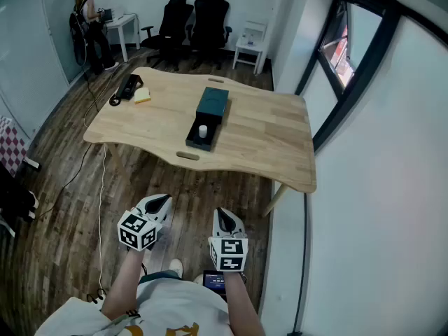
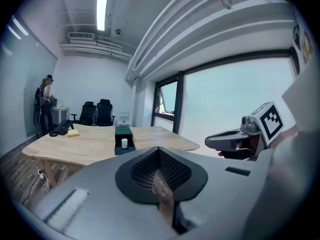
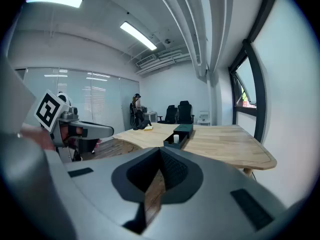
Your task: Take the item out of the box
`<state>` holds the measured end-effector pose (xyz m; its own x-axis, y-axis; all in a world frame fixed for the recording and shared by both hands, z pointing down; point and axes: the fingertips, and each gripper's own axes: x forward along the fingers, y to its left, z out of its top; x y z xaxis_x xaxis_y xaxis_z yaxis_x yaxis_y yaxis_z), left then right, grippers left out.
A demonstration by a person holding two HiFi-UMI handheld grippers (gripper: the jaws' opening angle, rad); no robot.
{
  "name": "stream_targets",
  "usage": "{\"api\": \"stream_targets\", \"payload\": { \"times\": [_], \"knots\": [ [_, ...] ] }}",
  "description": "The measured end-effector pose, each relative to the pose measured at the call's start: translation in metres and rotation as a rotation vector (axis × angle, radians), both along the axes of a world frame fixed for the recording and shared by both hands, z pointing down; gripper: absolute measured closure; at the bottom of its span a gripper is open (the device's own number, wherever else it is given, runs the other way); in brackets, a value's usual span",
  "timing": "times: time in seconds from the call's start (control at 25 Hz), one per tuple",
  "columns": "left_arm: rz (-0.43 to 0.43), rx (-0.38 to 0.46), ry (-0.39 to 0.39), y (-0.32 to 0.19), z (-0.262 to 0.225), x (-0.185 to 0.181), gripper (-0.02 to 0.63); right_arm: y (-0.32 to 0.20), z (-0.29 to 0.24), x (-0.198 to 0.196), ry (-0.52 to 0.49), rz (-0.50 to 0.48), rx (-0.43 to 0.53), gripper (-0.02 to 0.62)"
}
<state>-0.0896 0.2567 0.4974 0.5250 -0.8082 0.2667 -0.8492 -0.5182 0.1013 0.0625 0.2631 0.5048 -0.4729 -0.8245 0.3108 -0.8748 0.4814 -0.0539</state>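
The left gripper's [image 2: 159, 152] jaws are pressed together at the tips with nothing between them. The right gripper's [image 3: 160, 151] jaws are likewise closed on nothing. Through the narrow slit behind each pair of tips only the wooden floor [image 1: 189, 194] shows. Both grippers are held side by side, a little apart from each other, off the near edge of the table [image 1: 266, 138]. They hang over the floor and point toward the table with a slight downward tilt. Neither touches anything.

The box [image 1: 211, 105], dark and long, lies near the middle of the table, its length running from the near edge toward the far edge. Its far part is covered by a dark teal top and its near part is an open tray. The white item [image 1: 203, 131], a small upright cylinder, stands in that open tray at the end nearest the grippers.

At the table's far left corner lie a black device [image 1: 129, 87] and, just beside it, a yellow block [image 1: 142, 95]. Beyond the table's far edge stand two black office chairs [image 1: 210, 16]. Farther off past its far left corner, a person [image 1: 87, 30] stands at a small white desk.
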Motion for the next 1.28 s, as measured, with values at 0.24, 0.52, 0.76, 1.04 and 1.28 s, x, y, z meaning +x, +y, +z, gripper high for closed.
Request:
{"api": "stream_targets", "payload": {
  "times": [0.24, 0.52, 0.76, 1.04, 1.28],
  "knots": [
    [-0.171, 0.034, 0.141, -0.009, -0.014, -0.028, 0.604, 0.001, 0.001, 0.008, 0.005, 0.001, 0.002, 0.59],
    [-0.179, -0.014, 0.178, -0.022, -0.009, -0.023, 0.604, -0.024, 0.0, 0.028, -0.002, 0.04, 0.008, 0.589],
    [-0.188, -0.022, 0.066, -0.05, 0.002, -0.019, 0.604, -0.065, -0.004, 0.043, -0.027, 0.067, 0.019, 0.589],
    [-0.175, -0.059, 0.033, -0.122, 0.025, -0.017, 0.604, -0.132, 0.01, 0.053, -0.044, 0.099, 0.017, 0.589],
    [-0.152, -0.075, 0.053, -0.232, 0.033, -0.02, 0.604, -0.228, 0.011, 0.059, -0.05, 0.149, 0.01, 0.589]
  ]
}}
